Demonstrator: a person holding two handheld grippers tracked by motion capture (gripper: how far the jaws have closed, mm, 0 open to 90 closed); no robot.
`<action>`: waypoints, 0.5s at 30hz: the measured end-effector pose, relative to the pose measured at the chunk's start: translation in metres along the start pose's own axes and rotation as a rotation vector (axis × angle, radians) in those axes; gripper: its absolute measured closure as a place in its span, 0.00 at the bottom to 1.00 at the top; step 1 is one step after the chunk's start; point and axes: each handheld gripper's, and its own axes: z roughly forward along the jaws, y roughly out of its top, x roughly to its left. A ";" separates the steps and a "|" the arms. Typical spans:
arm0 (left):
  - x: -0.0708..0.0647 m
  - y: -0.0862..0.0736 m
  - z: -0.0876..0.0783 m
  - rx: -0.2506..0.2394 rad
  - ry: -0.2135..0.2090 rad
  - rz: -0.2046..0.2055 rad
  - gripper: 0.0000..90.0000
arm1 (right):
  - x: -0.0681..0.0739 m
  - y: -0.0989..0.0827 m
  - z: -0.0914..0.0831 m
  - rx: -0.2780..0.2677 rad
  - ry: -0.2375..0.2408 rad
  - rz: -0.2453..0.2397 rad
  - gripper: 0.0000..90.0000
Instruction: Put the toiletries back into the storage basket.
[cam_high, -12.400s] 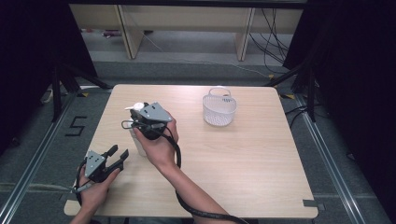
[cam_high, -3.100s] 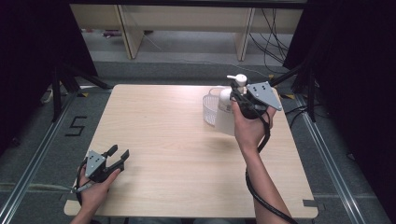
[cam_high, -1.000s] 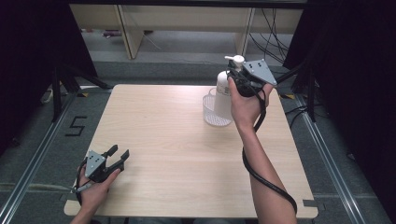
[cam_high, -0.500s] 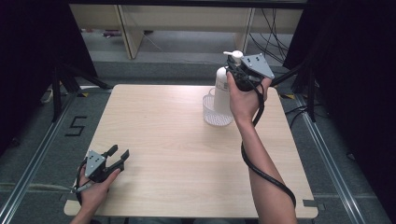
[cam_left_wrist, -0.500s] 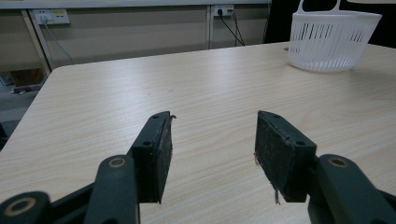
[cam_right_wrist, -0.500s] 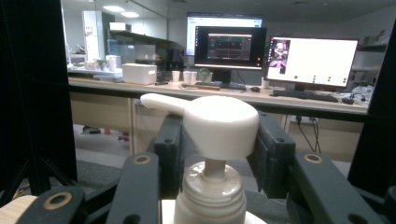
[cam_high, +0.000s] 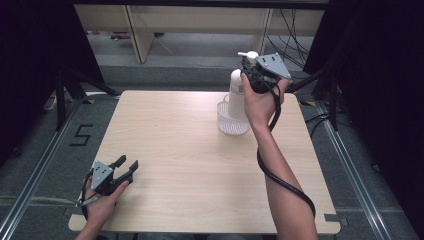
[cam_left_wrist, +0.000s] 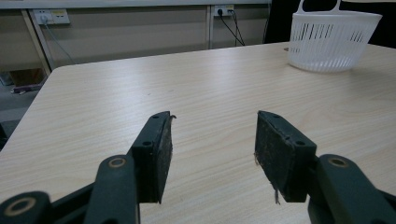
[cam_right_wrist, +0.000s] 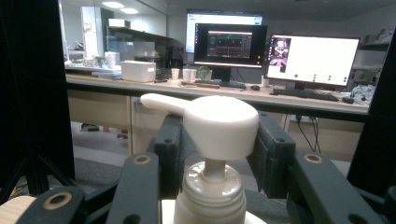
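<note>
Nearest you, your left tool (cam_high: 126, 167) rested near the table's (cam_high: 175, 150) near left corner, your hand wrapped around its body. In the left gripper view its two black pads (cam_left_wrist: 156, 156) stood well apart with only bare wood between them, so that tool was released and grasped nothing.

Farther off, toward the far right part of the table, stood the white slotted basket (cam_high: 232, 125), upright on the wood.

Your right tool (cam_high: 246, 67) was raised above the basket, beyond the middle of the table and close to its far edge. It was clenched on the white pump bottle (cam_high: 236, 97): in the right gripper view the jaws sat on either side of the bottle's neck, just under the rounded pump head (cam_right_wrist: 222, 126), with the spout pointing off to the left of that view. The bottle hung upright, its lower end at the basket's rim; whether its base touched the basket's floor, you could not tell from the high view.
</note>
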 end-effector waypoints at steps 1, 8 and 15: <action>0.000 0.000 0.000 0.000 0.000 0.000 0.51 | 0.000 0.000 0.001 -0.003 -0.001 -0.003 0.67; 0.000 0.000 0.000 0.001 -0.001 0.000 0.51 | -0.002 0.000 0.008 0.002 -0.005 -0.011 0.67; 0.000 0.000 0.001 -0.005 -0.004 -0.002 0.51 | -0.001 0.000 0.013 0.017 -0.003 0.000 0.67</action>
